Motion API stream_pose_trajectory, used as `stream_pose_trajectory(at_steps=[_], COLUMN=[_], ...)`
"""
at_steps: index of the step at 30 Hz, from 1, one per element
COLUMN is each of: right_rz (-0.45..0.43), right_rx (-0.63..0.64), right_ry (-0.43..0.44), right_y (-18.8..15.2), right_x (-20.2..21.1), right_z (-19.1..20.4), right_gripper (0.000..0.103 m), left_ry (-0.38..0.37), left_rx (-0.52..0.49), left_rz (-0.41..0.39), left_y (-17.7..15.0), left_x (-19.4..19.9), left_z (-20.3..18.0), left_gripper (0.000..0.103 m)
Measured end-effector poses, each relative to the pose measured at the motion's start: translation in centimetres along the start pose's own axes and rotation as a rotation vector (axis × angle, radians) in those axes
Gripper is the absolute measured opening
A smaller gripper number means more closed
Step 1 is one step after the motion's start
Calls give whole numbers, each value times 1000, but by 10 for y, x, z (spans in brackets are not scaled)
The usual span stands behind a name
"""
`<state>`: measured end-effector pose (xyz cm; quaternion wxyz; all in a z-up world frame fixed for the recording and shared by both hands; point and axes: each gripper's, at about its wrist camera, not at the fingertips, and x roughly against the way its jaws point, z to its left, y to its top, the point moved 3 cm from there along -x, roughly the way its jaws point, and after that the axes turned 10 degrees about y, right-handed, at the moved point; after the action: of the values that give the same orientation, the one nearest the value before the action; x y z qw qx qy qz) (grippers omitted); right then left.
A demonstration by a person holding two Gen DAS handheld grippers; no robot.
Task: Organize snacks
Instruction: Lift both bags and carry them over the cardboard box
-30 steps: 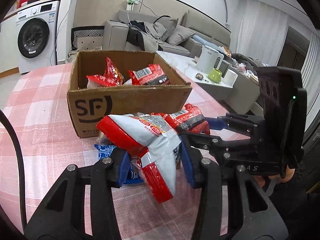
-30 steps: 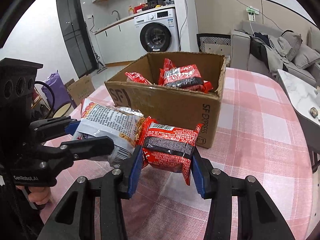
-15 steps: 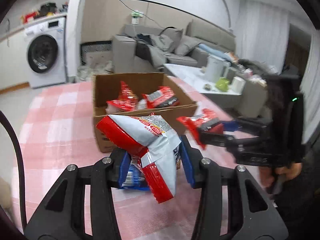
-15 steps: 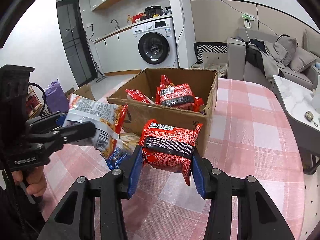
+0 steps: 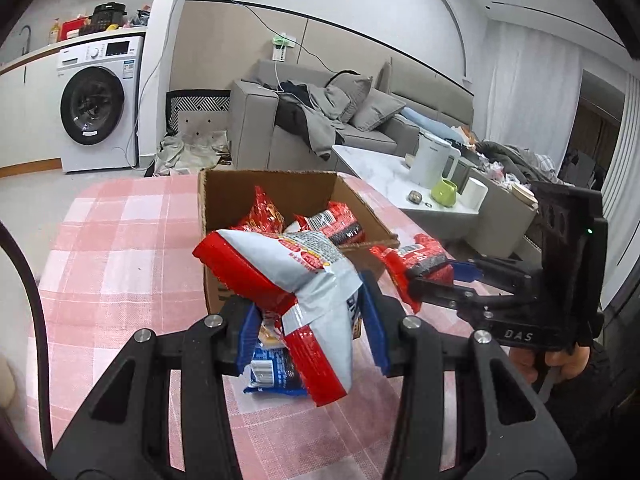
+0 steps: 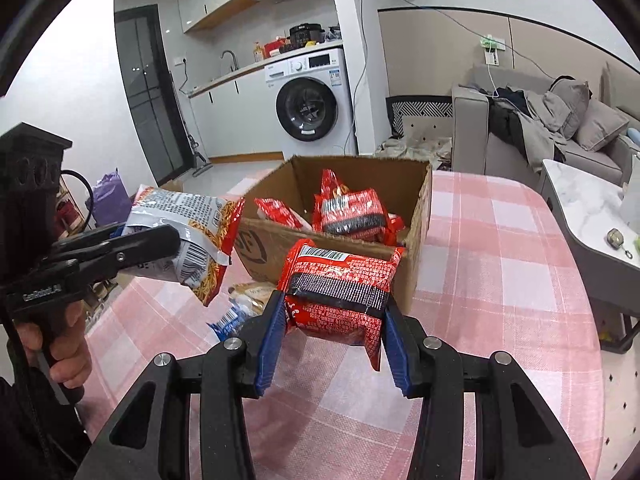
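Nearest the left wrist camera, the left gripper (image 5: pixel 312 320) is clamped on a white and red snack bag (image 5: pixel 296 276), its blue pads pinching the crumpled lower part so the bag's long axis runs up and to the left, its top end in front of the box's near wall. In the right wrist view the right gripper (image 6: pixel 334 330) is closed on a red packet (image 6: pixel 340 288), which lies crosswise between the pads, barcode end up. Both loads hang clear of the pink checked tablecloth (image 6: pixel 500 280). Below them a blue packet (image 5: pixel 272 368) lies flat on the cloth, just in front of the box. Straight ahead of both grippers stands the open cardboard box (image 6: pixel 420 216), with several red packets already inside. The red packet looks nearer the box's rim, so I judge the right hand has the shorter carry; each load needs to go forward and over the near wall before release.
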<state>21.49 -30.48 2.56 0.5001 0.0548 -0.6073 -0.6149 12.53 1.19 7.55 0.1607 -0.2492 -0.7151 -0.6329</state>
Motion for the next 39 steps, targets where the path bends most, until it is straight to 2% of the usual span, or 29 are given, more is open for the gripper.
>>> stream_pose_trajectory(at_steps=[9, 26, 39], right_rz=[-53, -53, -37], right_rx=[-25, -88, -144], right_ry=[30, 31, 50], right_y=[24, 69, 83], right_x=[5, -25, -58], right_z=[-2, -22, -34], right_gripper=[46, 46, 46], left_ry=[43, 99, 124], left_rx=[23, 61, 55], left_rz=[-30, -26, 17], left_y=[29, 82, 82], left_x=[-14, -69, -125], left_z=[7, 28, 32], left_gripper=[42, 42, 42])
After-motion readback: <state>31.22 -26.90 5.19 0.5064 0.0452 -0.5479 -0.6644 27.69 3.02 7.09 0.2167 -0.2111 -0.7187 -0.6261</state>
